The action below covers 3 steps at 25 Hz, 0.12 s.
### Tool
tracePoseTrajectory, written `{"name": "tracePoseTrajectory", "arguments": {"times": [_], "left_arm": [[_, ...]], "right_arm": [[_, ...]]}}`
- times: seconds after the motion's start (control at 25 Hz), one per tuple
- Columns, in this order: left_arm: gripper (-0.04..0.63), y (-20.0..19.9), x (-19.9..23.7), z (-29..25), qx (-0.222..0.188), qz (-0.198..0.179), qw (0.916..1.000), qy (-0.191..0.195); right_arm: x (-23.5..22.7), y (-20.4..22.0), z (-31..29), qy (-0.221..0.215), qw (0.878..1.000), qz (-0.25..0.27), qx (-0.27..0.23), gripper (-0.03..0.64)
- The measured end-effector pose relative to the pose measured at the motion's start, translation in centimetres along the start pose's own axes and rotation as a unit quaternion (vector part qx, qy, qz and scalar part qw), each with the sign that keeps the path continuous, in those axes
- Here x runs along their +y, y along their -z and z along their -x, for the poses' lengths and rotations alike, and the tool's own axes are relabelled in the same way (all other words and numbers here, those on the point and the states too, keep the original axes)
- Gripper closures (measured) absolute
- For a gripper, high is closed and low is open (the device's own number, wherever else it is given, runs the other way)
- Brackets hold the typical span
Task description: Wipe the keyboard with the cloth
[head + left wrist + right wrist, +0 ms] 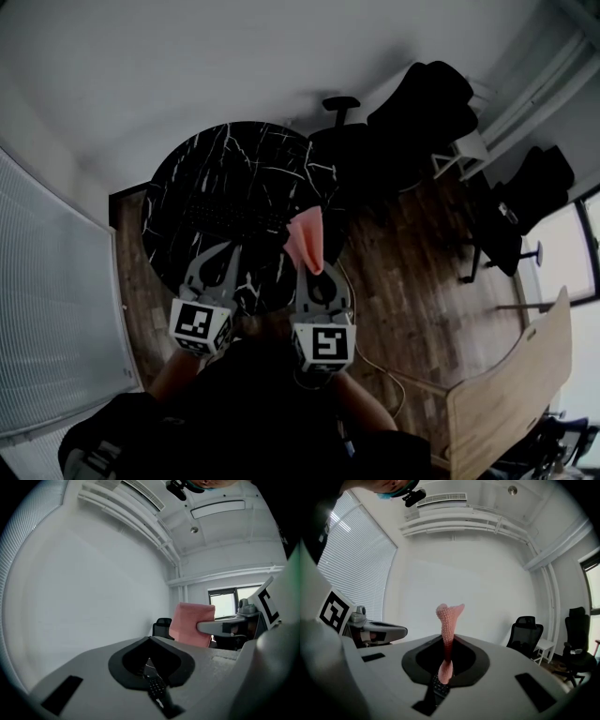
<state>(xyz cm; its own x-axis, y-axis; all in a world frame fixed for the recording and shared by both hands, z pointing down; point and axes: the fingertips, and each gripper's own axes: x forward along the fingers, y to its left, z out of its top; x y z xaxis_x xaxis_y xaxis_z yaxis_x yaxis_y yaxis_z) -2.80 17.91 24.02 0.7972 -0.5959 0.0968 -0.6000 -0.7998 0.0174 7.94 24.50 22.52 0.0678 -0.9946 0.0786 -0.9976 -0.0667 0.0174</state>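
A dark keyboard (220, 214) lies on the round black marble table (272, 155), and its keys show through the jaw gaps in both gripper views. My right gripper (312, 272) is shut on a pink knitted cloth (307, 239), held over the table's near right edge. That cloth (449, 620) sticks up from the closed jaws in the right gripper view. In the left gripper view the cloth (190, 623) hangs off to the right. My left gripper (223, 247) hovers over the near table edge, just short of the keyboard, shut and holding nothing.
Black office chairs (422, 103) stand beyond the table and at the right (530, 187). A small white side table (469, 150) sits between them. A wooden desk corner (506, 394) is at the lower right. Window blinds (47, 300) run along the left.
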Motion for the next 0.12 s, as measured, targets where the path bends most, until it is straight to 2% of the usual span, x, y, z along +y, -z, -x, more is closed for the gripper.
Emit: {"name": "tracePoseTrajectory", "arguments": {"times": [0.12], "left_arm": [[0.597, 0.28, -0.19, 0.08, 0.003, 0.002, 1.0000, 0.002]], "right_arm": [[-0.08, 0.23, 0.17, 0.002, 1.000, 0.002, 0.005, 0.612]]}}
